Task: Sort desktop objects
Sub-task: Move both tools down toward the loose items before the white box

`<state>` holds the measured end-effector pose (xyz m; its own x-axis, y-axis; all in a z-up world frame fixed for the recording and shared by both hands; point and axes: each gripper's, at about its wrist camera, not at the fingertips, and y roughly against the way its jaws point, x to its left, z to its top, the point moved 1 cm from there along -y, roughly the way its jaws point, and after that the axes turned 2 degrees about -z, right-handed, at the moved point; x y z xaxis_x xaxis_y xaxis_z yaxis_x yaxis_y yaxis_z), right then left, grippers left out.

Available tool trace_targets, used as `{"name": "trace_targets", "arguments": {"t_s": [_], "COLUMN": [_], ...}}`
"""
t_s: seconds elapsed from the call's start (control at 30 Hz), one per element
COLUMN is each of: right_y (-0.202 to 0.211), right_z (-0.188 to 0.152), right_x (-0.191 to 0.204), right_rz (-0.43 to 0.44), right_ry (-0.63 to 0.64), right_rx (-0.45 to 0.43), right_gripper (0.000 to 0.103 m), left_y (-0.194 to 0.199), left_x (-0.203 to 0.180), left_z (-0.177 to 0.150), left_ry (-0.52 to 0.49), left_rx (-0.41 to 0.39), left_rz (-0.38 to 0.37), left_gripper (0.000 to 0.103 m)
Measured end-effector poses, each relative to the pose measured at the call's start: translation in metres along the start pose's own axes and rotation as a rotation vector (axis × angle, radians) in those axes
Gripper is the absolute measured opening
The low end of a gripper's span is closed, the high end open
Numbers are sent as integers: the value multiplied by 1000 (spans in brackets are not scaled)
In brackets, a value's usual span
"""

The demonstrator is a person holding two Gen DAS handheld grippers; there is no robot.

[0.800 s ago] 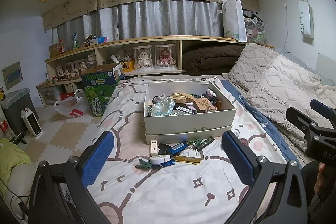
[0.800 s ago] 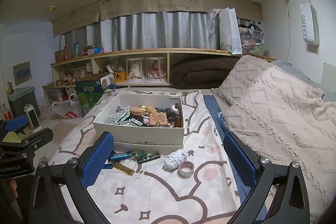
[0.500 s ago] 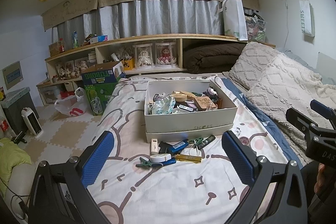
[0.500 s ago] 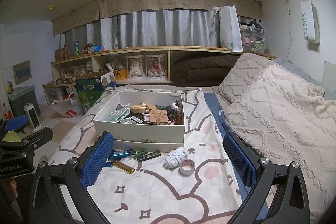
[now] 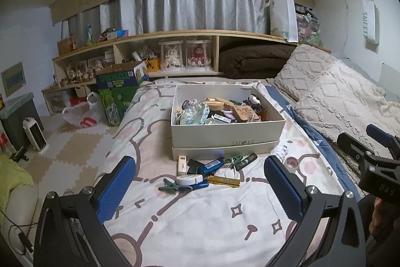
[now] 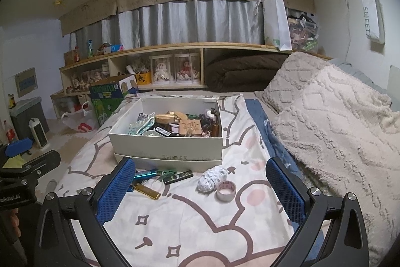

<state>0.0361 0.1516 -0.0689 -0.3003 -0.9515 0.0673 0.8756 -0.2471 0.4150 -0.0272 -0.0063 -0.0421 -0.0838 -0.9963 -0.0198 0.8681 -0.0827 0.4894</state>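
A white shoe box [image 5: 225, 135] [image 6: 165, 144] full of small items sits mid-bed on its lid. Loose objects lie in front of it: a white tape dispenser [image 5: 188, 179], a green clip [image 5: 168, 185], a gold bar [image 5: 224, 182] [image 6: 147, 191], a blue lighter-like stick [image 5: 212, 164] [image 6: 145, 175], a black tube [image 6: 178, 176], a white crumpled wad [image 6: 212, 177] and a tape roll [image 6: 226, 190]. My left gripper [image 5: 200, 188] is open, hovering short of the pile with nothing between its fingers. My right gripper [image 6: 200, 189] is open too, nearest the wad and tape roll.
The bed sheet [image 5: 190, 224] has a cartoon print. A cream knitted blanket [image 6: 332, 121] covers the right side. A wooden shelf [image 5: 175, 51] runs along the far wall. On the floor at left stand a green carton [image 5: 117, 94], a plastic bag [image 5: 82, 116] and a small heater [image 5: 35, 133].
Both grippers have tipped slightly downward, so the box and loose objects sit a little higher in each view. Nothing on the bed has moved, and both jaws stay wide.
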Motion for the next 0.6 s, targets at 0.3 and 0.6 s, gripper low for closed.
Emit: {"name": "trace_targets", "arguments": {"t_s": [0.3,0.6], "right_y": [-28,-57], "right_z": [-9,-22], "right_x": [-2,-6], "right_rz": [26,61], "right_ry": [-29,-67], "right_rx": [94,224], "right_gripper": [103,103], "left_y": [-19,-44], "left_x": [9,18], "left_z": [-8,-20], "left_ry": [26,36], "left_rx": [61,127], "left_rz": [20,33], "left_gripper": [103,103]}}
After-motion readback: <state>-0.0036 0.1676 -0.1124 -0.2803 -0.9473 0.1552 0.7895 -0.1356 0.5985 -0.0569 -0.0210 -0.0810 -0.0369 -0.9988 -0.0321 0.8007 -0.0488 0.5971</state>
